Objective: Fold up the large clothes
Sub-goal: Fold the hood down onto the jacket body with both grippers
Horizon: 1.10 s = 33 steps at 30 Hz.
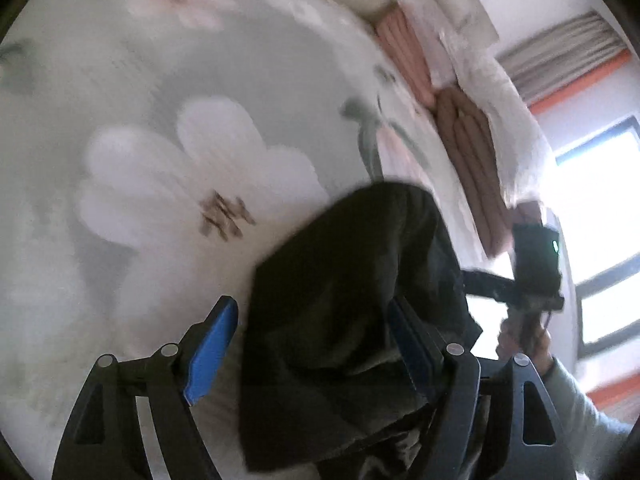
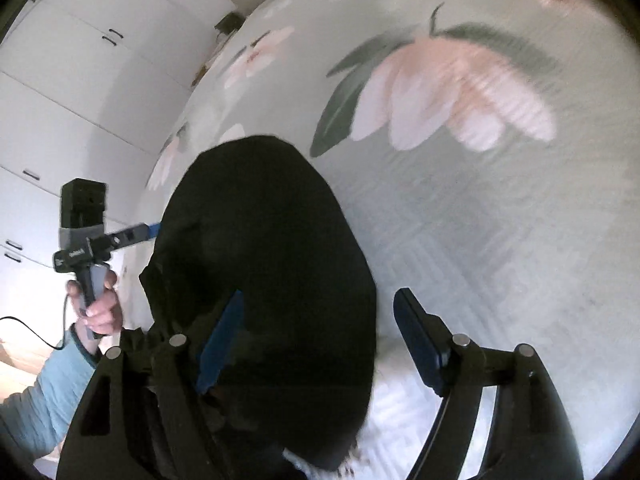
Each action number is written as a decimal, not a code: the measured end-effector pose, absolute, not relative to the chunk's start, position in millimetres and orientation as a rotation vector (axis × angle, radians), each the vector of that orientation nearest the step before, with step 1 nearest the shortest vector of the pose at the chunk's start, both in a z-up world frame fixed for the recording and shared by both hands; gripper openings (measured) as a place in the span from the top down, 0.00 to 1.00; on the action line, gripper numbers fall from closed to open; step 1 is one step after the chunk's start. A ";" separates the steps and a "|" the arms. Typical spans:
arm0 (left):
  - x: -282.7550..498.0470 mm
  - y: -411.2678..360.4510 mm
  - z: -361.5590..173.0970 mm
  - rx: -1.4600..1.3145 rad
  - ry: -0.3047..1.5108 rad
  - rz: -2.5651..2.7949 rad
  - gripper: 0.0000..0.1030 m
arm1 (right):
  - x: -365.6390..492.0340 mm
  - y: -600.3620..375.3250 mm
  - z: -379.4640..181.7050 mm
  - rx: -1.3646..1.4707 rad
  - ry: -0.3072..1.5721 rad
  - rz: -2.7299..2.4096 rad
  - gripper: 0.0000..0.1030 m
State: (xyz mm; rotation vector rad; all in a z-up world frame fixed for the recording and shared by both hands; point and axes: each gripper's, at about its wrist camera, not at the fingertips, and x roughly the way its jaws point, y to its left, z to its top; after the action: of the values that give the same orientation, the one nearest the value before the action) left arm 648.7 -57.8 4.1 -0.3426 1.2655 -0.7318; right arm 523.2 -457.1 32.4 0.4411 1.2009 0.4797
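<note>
A dark garment (image 1: 352,304) hangs bunched over the floral bed sheet (image 1: 168,120). My left gripper (image 1: 312,344) is wide open; the cloth drapes between its blue pads and over the right finger (image 1: 416,356). In the right wrist view the same dark garment (image 2: 272,272) covers the left finger (image 2: 220,344) of my right gripper (image 2: 320,340), which is also open, its right finger (image 2: 420,344) bare. Each gripper shows in the other's view, the right one (image 1: 532,268) and the left one (image 2: 92,240), both hand-held beside the cloth.
Pink and brown rolled bedding (image 1: 460,136) and a white quilt (image 1: 508,112) lie at the bed's far side by a bright window (image 1: 600,208). White cupboards (image 2: 72,80) stand beyond the bed's other side.
</note>
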 end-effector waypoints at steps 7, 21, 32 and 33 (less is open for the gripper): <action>593.6 -90.9 34.4 -0.024 1.132 -0.663 0.77 | 496.1 -423.2 58.7 0.280 1.151 0.490 0.78; 320.4 -57.3 183.3 0.067 0.800 -0.674 0.80 | 241.1 -371.8 231.7 -0.021 0.820 0.337 0.83; 195.9 -45.0 65.7 0.071 1.154 -0.512 0.80 | 104.9 -346.1 181.8 -0.053 1.080 0.229 0.83; 194.7 -39.5 69.1 0.056 1.152 -0.510 0.80 | 104.5 -349.8 178.8 -0.039 1.096 0.219 0.82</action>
State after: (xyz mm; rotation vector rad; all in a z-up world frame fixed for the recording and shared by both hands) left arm 194.7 -39.5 69.1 0.0559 1.1520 -0.5104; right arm 104.5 -349.8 178.8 -0.0386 1.0961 0.2191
